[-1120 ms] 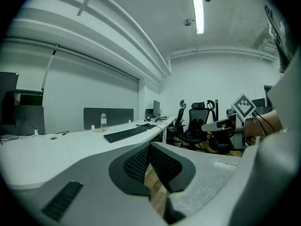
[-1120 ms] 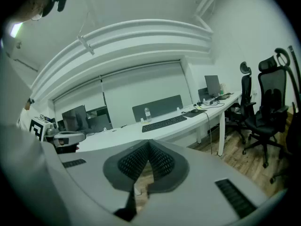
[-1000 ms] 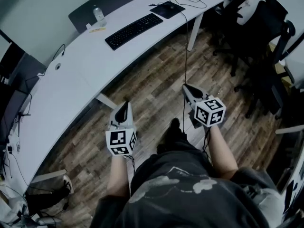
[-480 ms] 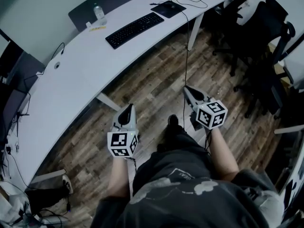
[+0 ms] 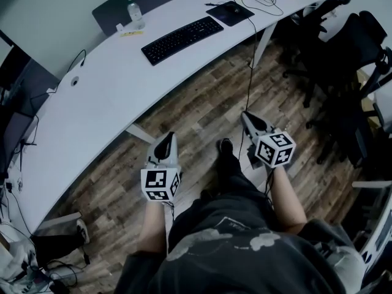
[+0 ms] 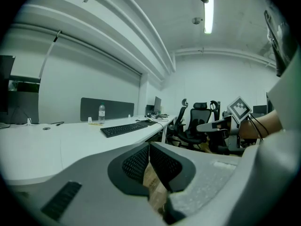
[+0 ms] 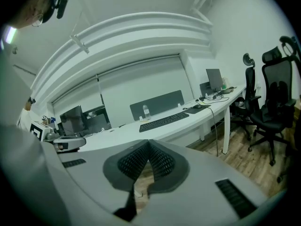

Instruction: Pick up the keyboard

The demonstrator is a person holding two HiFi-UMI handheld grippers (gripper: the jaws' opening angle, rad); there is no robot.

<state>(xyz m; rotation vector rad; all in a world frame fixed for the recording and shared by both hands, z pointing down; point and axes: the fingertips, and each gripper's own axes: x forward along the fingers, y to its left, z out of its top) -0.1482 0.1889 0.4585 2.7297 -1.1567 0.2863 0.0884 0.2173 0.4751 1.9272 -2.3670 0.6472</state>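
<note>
**Q:** What do I count, starting from the task's thing?

**A:** One black keyboard (image 5: pixel 182 40), flat on the white bench (image 5: pixel 92 115) toward its far end, with nothing touching it. Behind it stands one water bottle (image 5: pixel 135 12), upright near the bench's back edge. To the keyboard's right lies one dark mouse pad (image 5: pixel 229 12), with loose cables past it. Black office chairs (image 5: pixel 343 48) crowd the right side; they overlap, so I give no count.

**Q:** And my claws?

**A:** Two. The left claw (image 5: pixel 164 141) and the right claw (image 5: pixel 247 117) both hang over the wooden floor (image 5: pixel 202 103), well apart from the bench. In each gripper view the jaws meet at the tips, fully closed, with nothing between them.

**Q:** What differs from a second ago?

**A:** In the head view the keyboard, bottle and pad sit slightly further right. My shoe (image 5: pixel 225 147), between the claws, has stepped forward. Both claws remain over the floor, short of the bench.
</note>
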